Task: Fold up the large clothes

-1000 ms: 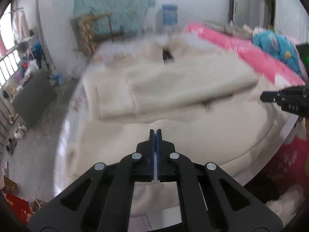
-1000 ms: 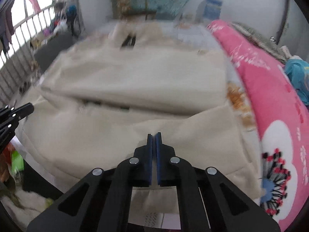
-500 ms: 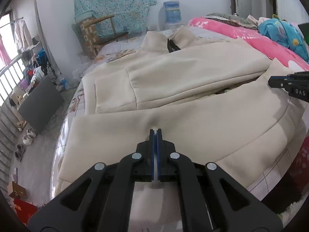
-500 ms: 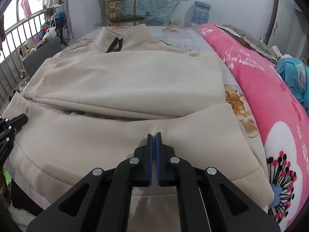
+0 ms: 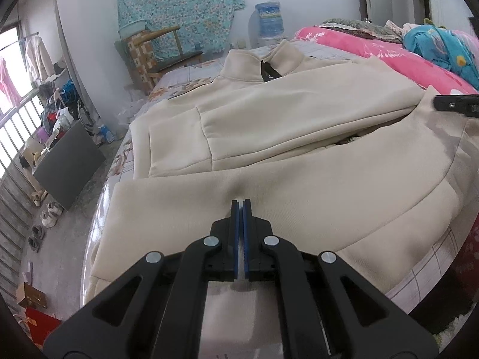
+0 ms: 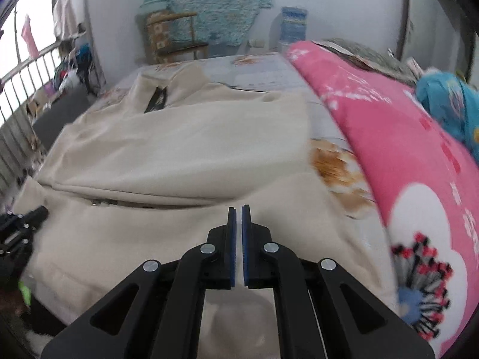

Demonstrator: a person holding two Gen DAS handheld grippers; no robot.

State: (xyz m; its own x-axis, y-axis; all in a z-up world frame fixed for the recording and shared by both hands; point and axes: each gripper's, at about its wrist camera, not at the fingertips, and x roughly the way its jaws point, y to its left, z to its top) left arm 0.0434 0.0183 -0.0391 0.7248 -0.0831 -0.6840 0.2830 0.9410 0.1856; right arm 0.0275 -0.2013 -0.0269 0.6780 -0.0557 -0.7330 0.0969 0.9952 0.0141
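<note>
A large cream jacket (image 5: 269, 125) lies on the bed, collar at the far end, its near hem folded up over the body. It also shows in the right wrist view (image 6: 179, 149). My left gripper (image 5: 238, 205) is shut on the folded hem's edge, which puckers at the tips. My right gripper (image 6: 238, 212) stands over the hem further right, jaws a narrow slit apart, with cloth below them. The right gripper's tip shows at the right edge of the left wrist view (image 5: 455, 106). The left gripper shows at the left edge of the right wrist view (image 6: 21, 227).
A pink floral quilt (image 6: 404, 155) and a blue garment (image 5: 443, 48) lie along the bed's right side. A wooden chair (image 5: 161, 51) and a water jug (image 5: 269, 21) stand beyond the bed. A dark board (image 5: 66, 164), shoes and clutter sit on the floor left.
Both grippers have carried the hem forward over the jacket and come lower. The right jaws have parted slightly from fully closed. The right view is now blurred by motion.
</note>
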